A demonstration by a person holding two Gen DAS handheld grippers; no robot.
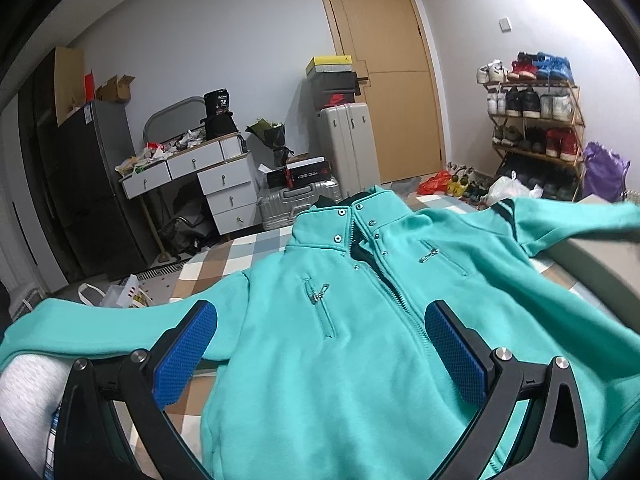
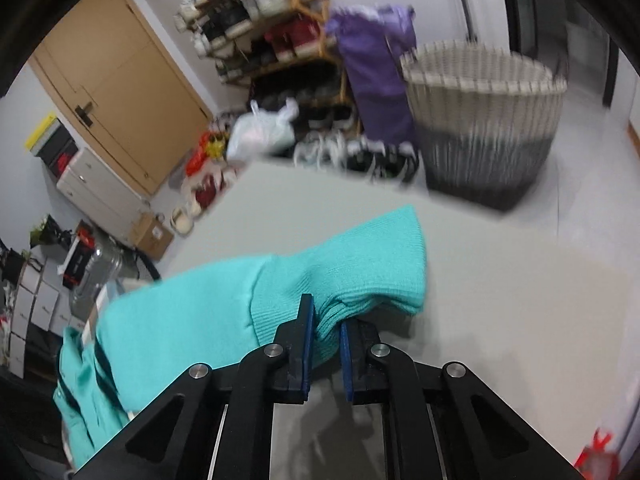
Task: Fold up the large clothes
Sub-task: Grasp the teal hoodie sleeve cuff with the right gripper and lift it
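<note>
A teal jacket [image 1: 360, 320] is lying front-up, spread across a checked bed cover [image 1: 212, 264], its sleeves reaching out to either side. A shoe rack [image 1: 536, 128] is holding rows of sneakers by the door. A woven laundry basket [image 2: 484, 120] is standing on the floor; its contents are hidden. The left gripper [image 1: 320, 352] is hovering over the jacket's chest, jaws spread wide. The right gripper [image 2: 326, 344] is pinching the ribbed sleeve cuff [image 2: 360, 264]

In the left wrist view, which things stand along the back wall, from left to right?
Black fridge → white drawer desk → upright pale suitcase with shoe boxes on it → wooden door → shoe rack → purple bag.
</note>
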